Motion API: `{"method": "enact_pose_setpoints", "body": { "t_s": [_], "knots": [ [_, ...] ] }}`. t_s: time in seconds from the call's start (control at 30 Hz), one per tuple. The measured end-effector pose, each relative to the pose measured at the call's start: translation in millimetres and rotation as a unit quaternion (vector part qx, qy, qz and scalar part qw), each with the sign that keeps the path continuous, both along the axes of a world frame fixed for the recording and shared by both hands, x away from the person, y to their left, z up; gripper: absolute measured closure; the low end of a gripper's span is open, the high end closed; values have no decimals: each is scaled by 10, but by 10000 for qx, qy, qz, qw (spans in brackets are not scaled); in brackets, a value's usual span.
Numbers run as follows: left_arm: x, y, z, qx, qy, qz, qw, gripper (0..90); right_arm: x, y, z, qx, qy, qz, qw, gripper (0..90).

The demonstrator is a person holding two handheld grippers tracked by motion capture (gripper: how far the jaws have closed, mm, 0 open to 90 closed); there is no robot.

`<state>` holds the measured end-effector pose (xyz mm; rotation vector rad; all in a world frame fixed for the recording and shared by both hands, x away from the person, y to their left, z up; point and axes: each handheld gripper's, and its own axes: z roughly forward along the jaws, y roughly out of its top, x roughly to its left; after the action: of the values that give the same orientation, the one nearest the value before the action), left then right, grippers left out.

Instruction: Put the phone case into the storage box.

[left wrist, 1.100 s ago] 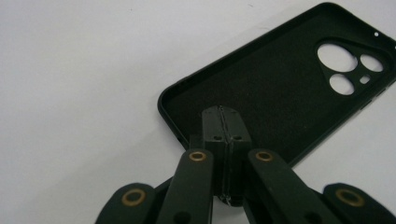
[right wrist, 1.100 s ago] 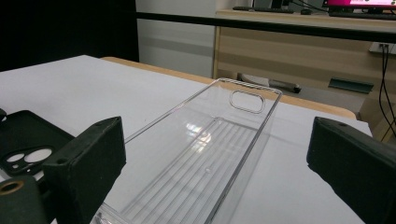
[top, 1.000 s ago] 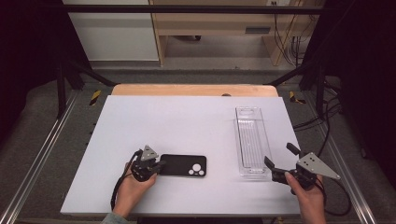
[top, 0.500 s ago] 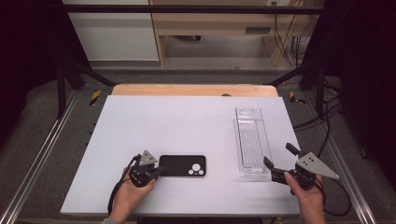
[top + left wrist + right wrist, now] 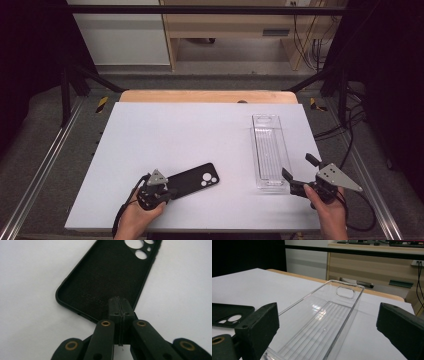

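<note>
White tabletop (image 5: 165,130): black phone case (image 5: 192,180) at lower left, its near edge pinched in the closed left tool (image 5: 162,192). Right tool (image 5: 300,175) gapes by the clear tray (image 5: 270,150) at lower right. Thin-edge grip, so the case could slip or twist if lifted fast.

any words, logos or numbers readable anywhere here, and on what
Nothing can be read for certain.
Phone case: a faint embossed line of letters on its inner face near the left gripper, too faint and blurred to quote.
Clear tray: no text.
Yellow and black hazard stripes on the frame beside the table: a marking, no words.
</note>
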<state>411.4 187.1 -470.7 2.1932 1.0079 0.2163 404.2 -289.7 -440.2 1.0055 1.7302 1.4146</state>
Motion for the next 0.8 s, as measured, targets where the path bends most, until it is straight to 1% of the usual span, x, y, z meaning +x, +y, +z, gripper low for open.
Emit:
{"method": "enact_pose_setpoints", "body": {
  "t_s": [0.13, 0.3, 0.57, 0.8],
  "knots": [
    [-66, -29, -2, -46, 47, -76, 9999, 900, 0, -2, -1, 6, 6, -6, 10000, 48],
    [-153, -71, -14, -123, 53, -103, 9999, 900, -1, -1, 0, 6, 5, -6, 10000, 48],
    [-229, -155, -24, -220, 88, -169, 9996, 900, -3, 1, 0, 3, 8, -9, 10000, 48],
    [-259, -204, -22, -175, 45, -192, 9997, 900, -1, 0, -1, 8, 19, -6, 10000, 48]
  ]
}}
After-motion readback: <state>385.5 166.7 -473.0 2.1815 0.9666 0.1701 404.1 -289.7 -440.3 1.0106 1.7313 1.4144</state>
